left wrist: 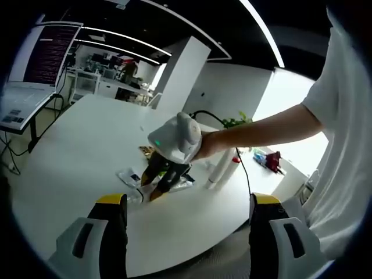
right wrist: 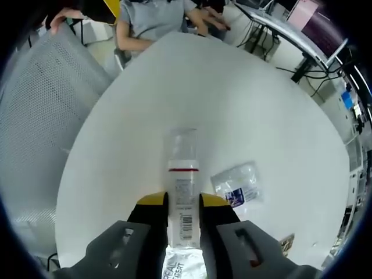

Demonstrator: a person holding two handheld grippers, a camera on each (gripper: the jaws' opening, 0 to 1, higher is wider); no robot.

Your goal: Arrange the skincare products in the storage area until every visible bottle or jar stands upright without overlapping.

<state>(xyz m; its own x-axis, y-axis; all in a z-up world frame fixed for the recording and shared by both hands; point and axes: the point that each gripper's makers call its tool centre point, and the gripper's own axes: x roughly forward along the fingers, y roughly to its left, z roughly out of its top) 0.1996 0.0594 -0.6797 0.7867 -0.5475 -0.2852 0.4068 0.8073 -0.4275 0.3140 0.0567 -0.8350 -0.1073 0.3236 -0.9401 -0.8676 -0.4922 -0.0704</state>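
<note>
**Right claw clamped on a bottle, left one wide open over the table**

So in the right gripper view the right gripper (right wrist: 183, 203) has its yellow-tipped jaws pinched in tight on a clear bottle (right wrist: 182, 192) with a red band and a barcode label. The bottle lies flat on the white table (right wrist: 232, 99), its clear cap end pointing away from the camera. Just beside it, off to the right, there's a small clear sachet (right wrist: 237, 184) lying flat, not touching the bottle. A silver pouch (right wrist: 185, 266) with print on it peeks out under the jaws at the bottom edge.

In the left gripper view the left gripper (left wrist: 189, 215) hangs above the table edge (left wrist: 75, 157) with jaws spread far apart, nothing between them. Further out, a person's hand (left wrist: 210, 144) holds the right gripper (left wrist: 161, 180) down among a few flat packets (left wrist: 129, 176). A white tube (left wrist: 221, 172) stands upright just beside it.
</note>
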